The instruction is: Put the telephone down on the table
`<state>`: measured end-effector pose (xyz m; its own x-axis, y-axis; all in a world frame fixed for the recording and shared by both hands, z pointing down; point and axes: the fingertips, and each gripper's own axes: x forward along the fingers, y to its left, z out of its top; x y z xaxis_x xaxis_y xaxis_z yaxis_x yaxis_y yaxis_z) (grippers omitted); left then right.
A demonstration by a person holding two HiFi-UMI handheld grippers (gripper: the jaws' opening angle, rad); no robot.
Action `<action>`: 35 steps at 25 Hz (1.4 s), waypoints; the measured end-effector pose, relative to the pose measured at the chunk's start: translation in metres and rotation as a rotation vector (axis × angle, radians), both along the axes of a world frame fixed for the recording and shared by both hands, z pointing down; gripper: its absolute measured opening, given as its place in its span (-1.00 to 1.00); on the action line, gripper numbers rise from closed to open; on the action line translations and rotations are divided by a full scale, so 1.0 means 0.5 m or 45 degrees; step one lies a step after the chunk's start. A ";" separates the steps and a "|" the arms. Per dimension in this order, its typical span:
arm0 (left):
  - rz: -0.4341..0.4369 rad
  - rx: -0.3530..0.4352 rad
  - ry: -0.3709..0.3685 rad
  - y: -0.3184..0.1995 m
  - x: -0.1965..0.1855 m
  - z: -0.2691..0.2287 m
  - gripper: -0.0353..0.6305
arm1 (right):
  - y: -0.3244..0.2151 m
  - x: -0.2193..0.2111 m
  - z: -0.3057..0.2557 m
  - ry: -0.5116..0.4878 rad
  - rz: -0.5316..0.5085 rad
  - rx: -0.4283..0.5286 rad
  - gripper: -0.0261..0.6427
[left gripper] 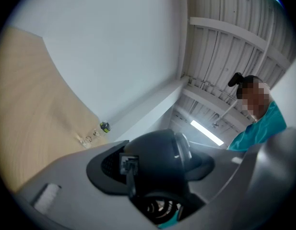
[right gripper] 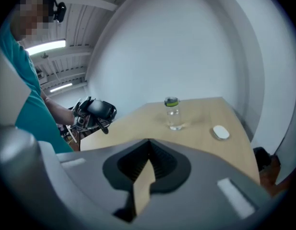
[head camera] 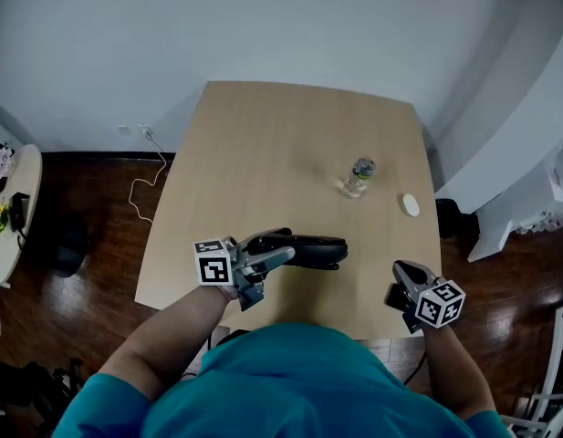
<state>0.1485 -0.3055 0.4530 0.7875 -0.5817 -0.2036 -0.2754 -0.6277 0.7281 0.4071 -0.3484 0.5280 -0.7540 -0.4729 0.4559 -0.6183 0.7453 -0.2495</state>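
The black telephone handset (head camera: 310,249) hangs level over the front part of the light wooden table (head camera: 281,144), and my left gripper (head camera: 279,247) is shut on its left end. In the left gripper view its rounded black end (left gripper: 159,166) fills the space between the jaws. The right gripper view shows the handset (right gripper: 99,110) at the left, in the air beside the table. My right gripper (head camera: 404,276) is at the table's front right corner, shut with nothing between its fingers (right gripper: 147,176).
A clear water bottle (head camera: 359,176) (right gripper: 172,113) with a green cap stands on the right half of the table. A small white oval object (head camera: 410,205) (right gripper: 219,132) lies near the right edge. A round side table (head camera: 12,208) stands on the floor at the left, near a white cable (head camera: 144,185).
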 end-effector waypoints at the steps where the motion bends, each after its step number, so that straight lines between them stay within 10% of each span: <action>1: 0.006 -0.005 -0.002 -0.005 0.017 -0.001 0.01 | -0.007 0.014 0.000 -0.002 0.001 -0.004 -0.92; 35: 0.149 -0.427 -0.128 -0.305 0.506 0.305 0.01 | -0.111 0.335 0.124 -0.043 0.131 -0.123 -0.92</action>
<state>0.4017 -0.4577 0.6056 0.8593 -0.5074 0.0649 -0.2962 -0.3901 0.8718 0.5746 -0.4040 0.5900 -0.7195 -0.5033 0.4785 -0.6802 0.6498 -0.3392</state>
